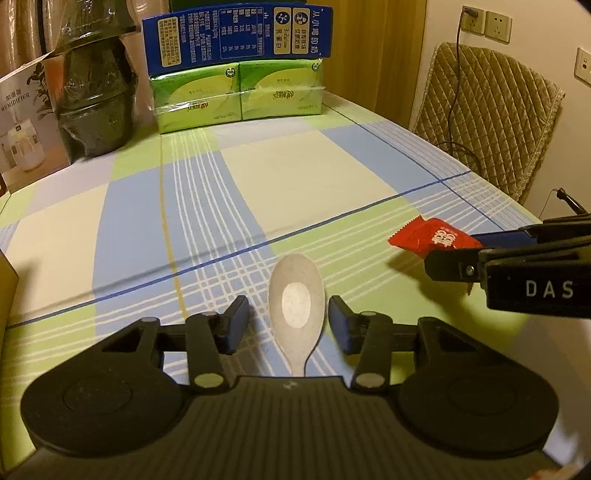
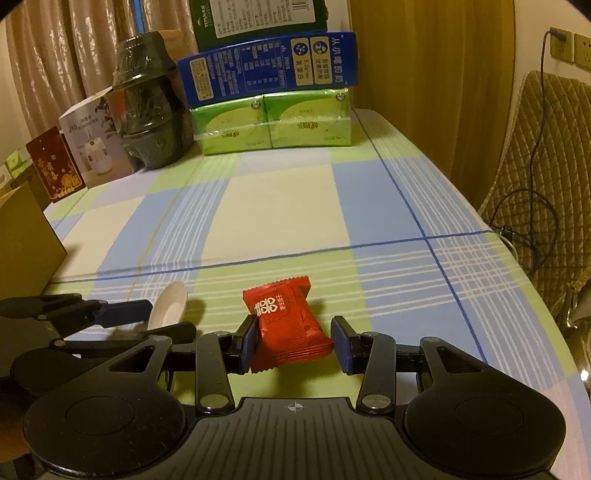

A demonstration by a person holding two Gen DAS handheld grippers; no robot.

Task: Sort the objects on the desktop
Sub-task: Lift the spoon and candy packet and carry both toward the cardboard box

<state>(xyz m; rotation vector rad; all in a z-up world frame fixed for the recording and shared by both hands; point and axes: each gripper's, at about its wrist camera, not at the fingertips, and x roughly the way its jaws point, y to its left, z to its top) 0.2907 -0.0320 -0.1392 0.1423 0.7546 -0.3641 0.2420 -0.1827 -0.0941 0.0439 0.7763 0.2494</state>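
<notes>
A pale speckled spoon (image 1: 296, 306) lies bowl-up on the checked tablecloth (image 1: 295, 177), between the fingers of my left gripper (image 1: 287, 323). That gripper is open and its pads stand apart from the spoon. A red candy packet (image 2: 286, 325) lies between the fingers of my right gripper (image 2: 293, 345), which is open; the left pad is close to or touching the packet, the right pad is apart. The packet (image 1: 432, 236) and right gripper (image 1: 476, 245) also show at the right of the left wrist view. The spoon (image 2: 168, 304) and left gripper (image 2: 147, 317) show at the left of the right wrist view.
At the table's far end stand green tissue packs (image 1: 236, 96) with a blue carton (image 1: 236, 35) on top, a wrapped black appliance (image 1: 94, 96) and a humidifier box (image 1: 26, 125). A brown box (image 2: 22, 236) is at the left. A padded chair (image 1: 487, 122) stands right of the table.
</notes>
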